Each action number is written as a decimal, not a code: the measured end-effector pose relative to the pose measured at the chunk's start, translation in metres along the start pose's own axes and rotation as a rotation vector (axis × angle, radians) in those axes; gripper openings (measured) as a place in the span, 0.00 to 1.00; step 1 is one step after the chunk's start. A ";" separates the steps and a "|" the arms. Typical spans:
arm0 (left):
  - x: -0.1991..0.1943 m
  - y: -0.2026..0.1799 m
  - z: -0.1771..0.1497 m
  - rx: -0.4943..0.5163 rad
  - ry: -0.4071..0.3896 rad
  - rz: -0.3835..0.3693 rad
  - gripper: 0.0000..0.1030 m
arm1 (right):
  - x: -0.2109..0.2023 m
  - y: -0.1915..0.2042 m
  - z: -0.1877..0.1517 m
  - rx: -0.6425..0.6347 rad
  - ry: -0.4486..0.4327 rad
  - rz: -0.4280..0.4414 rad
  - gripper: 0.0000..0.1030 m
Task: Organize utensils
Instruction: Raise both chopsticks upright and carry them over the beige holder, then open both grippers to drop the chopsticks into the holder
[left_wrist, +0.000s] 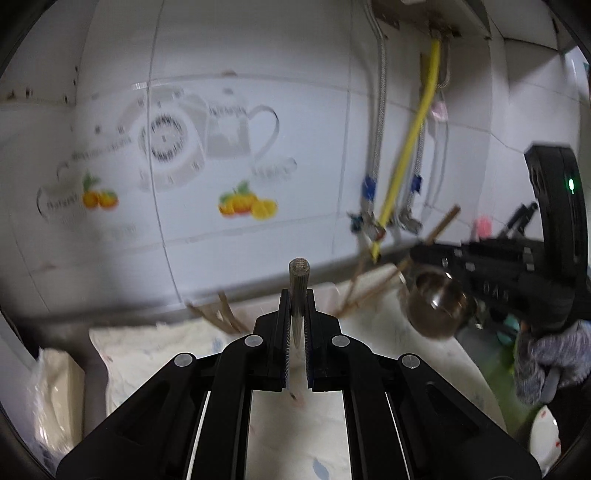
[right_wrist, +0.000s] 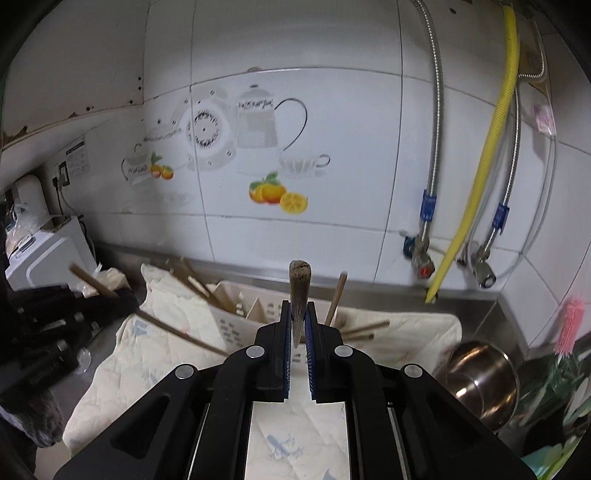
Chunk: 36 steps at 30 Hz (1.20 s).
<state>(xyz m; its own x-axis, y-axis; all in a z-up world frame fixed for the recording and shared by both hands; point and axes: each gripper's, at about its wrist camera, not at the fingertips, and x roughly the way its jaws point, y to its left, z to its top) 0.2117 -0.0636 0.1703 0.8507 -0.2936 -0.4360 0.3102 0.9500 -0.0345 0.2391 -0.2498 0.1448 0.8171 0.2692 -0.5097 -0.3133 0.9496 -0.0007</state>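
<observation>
**Both grippers clamped on chopsticks above the quilted cloth**

The left gripper (left_wrist: 295, 295) pinches one chopstick (left_wrist: 298, 284) upright between closed jaws. The right gripper (right_wrist: 298, 306) grips another chopstick (right_wrist: 300, 284) likewise. Loose chopsticks (right_wrist: 199, 288) lean in the slotted utensil basket (right_wrist: 236, 325) at 11 o'clock of the right gripper. A steel cup (right_wrist: 480, 380) sits at 4 o'clock. The tile decal's (right_wrist: 255, 107) lettering is too blurred to read.

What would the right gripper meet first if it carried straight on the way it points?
Probably the white slotted basket on the quilted cloth, just ahead of the right gripper, which is shut on a chopstick. Beyond stands the tiled wall; depth is unclear.
</observation>
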 end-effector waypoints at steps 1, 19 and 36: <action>0.002 0.001 0.005 -0.001 -0.006 0.009 0.05 | 0.002 -0.001 0.003 0.002 -0.001 -0.003 0.07; 0.061 0.047 0.020 -0.054 0.026 0.096 0.05 | 0.045 -0.007 0.034 0.000 -0.022 -0.030 0.07; 0.091 0.055 0.006 -0.056 0.109 0.090 0.05 | 0.098 -0.011 0.036 0.023 0.004 -0.057 0.07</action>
<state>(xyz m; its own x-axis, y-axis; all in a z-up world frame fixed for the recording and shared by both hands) 0.3089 -0.0385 0.1339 0.8222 -0.1962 -0.5342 0.2079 0.9774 -0.0390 0.3395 -0.2279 0.1260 0.8311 0.2140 -0.5133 -0.2550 0.9669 -0.0098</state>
